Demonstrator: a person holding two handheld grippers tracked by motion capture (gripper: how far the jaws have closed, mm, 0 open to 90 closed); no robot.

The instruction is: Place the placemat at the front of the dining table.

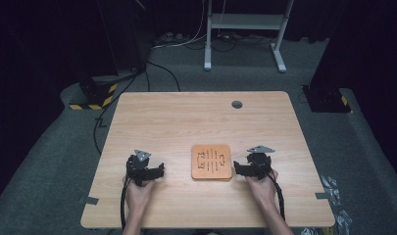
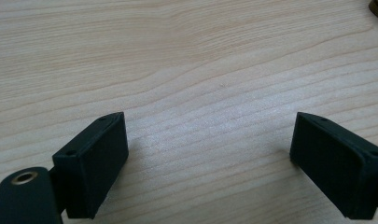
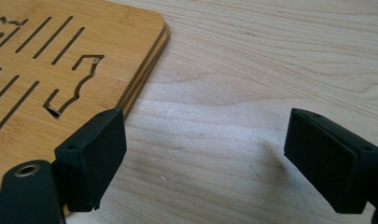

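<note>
Here, 2 hand-held grippers rest low on a pale wooden bench (image 1: 186, 117). The left gripper (image 2: 210, 154) has its jaws spread wide over bare wood, holding nothing. The right gripper (image 3: 205, 158) is equally wide apart and empty, its one jaw just beside the edge of a bamboo board (image 3: 46, 70) with cut slots. The board lies flat between both grippers, nearer the right; no writing is readable. Dark carpet (image 1: 54, 161) surrounds the bench.
</note>
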